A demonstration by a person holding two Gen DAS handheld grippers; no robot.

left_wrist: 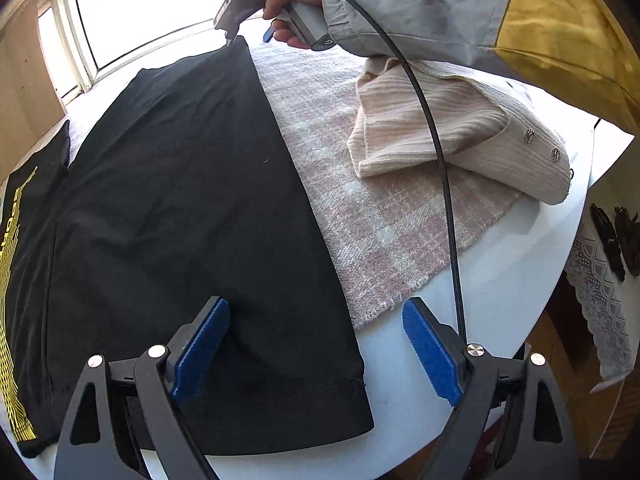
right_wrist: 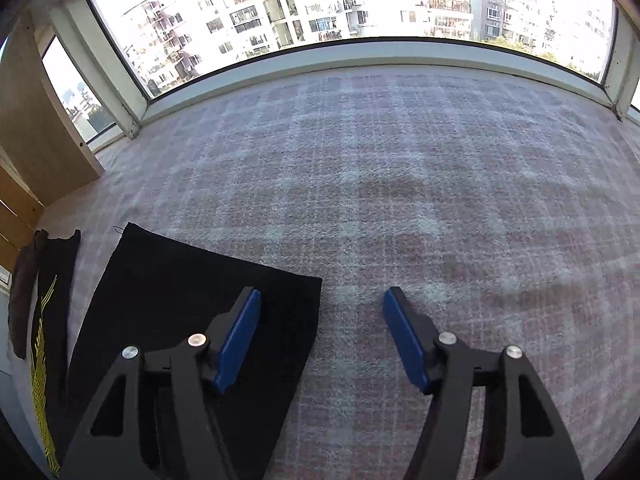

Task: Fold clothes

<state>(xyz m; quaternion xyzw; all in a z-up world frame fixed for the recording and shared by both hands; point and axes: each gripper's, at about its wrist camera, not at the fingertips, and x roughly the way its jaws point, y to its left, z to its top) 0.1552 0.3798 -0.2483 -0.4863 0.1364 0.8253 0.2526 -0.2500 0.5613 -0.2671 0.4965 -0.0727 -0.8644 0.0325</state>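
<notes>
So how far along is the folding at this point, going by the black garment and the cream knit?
Done: the black T-shirt with yellow print lies flat, one side already folded in to a straight edge.
In hand: the left gripper and right gripper straddle that edge at its near and far corners, jaws open, pads not yet pressing.
Left: further folds on it, and the rumpled cream ribbed knit top on the pink checked blanket.

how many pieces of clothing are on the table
3. A black garment lies flat in the middle, a black shirt with yellow print at the left edge, and a cream ribbed cardigan at the right. More may lie outside the views.
</notes>
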